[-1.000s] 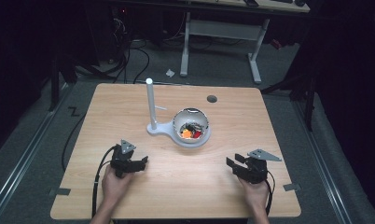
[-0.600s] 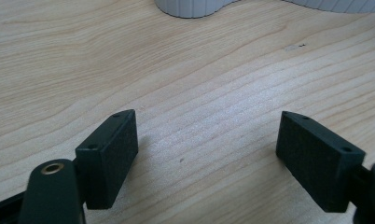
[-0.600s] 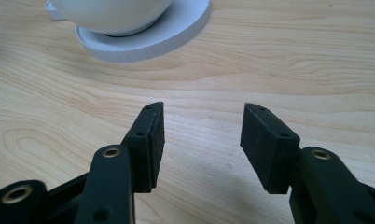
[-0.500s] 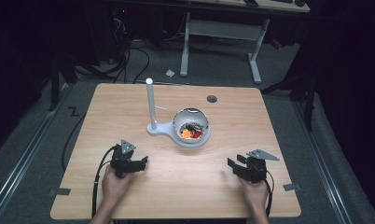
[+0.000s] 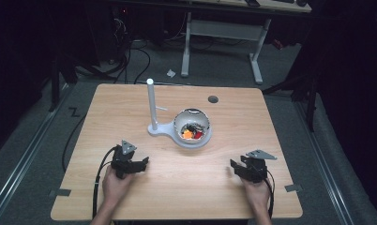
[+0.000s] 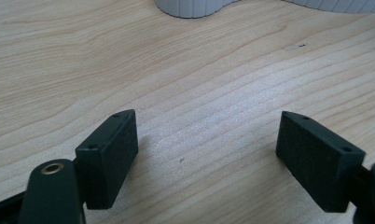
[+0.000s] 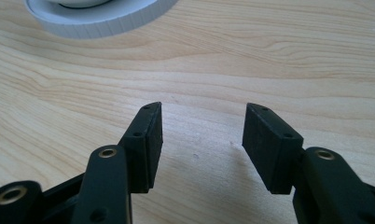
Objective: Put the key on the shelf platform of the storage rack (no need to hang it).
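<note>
My left gripper (image 5: 142, 163) rests low over the table (image 5: 130, 108) with its jaws spread wide and nothing but bare wood between them. My right gripper (image 5: 235, 165) sits the same way near the front right, jaws parted a bit less, also empty. Ahead of both, near the table's middle, stands a white bowl (image 5: 192, 138) joined at its base to an upright white post (image 5: 151, 104); its ribbed white base edge shows at the top of each gripper view. Inside lie small orange, red and dark pieces (image 5: 192, 132), too small to identify. I judge the stand is rigid, light plastic, likely smooth and slippery. I would pinch the post or the bowl's rim.
</note>
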### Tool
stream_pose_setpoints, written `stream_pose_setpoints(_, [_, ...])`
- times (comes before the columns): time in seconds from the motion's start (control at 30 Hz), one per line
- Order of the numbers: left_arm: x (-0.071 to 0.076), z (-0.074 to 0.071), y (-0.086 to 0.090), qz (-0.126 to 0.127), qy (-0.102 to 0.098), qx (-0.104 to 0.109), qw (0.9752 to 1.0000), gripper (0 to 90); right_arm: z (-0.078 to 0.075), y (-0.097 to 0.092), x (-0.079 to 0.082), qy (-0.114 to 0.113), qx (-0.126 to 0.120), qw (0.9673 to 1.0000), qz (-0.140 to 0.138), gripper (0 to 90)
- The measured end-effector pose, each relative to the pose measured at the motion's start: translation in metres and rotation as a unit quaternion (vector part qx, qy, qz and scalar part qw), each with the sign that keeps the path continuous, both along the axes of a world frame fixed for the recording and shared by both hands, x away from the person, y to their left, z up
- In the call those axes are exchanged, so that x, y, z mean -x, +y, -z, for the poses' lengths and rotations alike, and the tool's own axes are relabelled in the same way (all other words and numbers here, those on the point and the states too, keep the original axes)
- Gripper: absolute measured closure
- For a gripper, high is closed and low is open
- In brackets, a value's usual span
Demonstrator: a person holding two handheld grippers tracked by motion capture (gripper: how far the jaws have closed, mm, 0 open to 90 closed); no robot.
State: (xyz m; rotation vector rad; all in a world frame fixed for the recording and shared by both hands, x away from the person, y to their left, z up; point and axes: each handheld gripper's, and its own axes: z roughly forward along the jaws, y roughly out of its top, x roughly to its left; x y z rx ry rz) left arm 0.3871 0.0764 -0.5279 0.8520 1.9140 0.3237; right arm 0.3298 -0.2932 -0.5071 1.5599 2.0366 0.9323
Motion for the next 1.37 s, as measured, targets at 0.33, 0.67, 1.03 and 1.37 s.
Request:
stream_pose_setpoints(0.33, [-0.0001, 0.0000, -0.0001, -0.001, 0.000, 0.000, 1.0000, 21.1, 0.0036, 0.0006, -0.0019, 0.004, 0.022, 0.9998, 0.001, 47.0])
stream_pose_setpoints(0.67, [-0.0002, 0.0001, 0.0001, 0.000, -0.001, -0.001, 1.0000, 21.1, 0.0088, -0.0007, -0.0051, 0.008, 0.043, 0.9990, 0.006, 46.1])
stream_pose_setpoints(1.03, [-0.0002, 0.0001, 0.0000, 0.000, -0.001, -0.001, 1.0000, 21.1, 0.0107, 0.0002, -0.0052, 0.001, 0.045, 0.9989, 0.009, 42.8])
stream_pose_setpoints(1.37, [-0.0003, 0.0004, 0.0001, 0.001, -0.002, -0.002, 1.0000, 21.1, 0.0108, 0.0003, -0.0050, 0.001, 0.045, 0.9990, 0.007, 41.2])
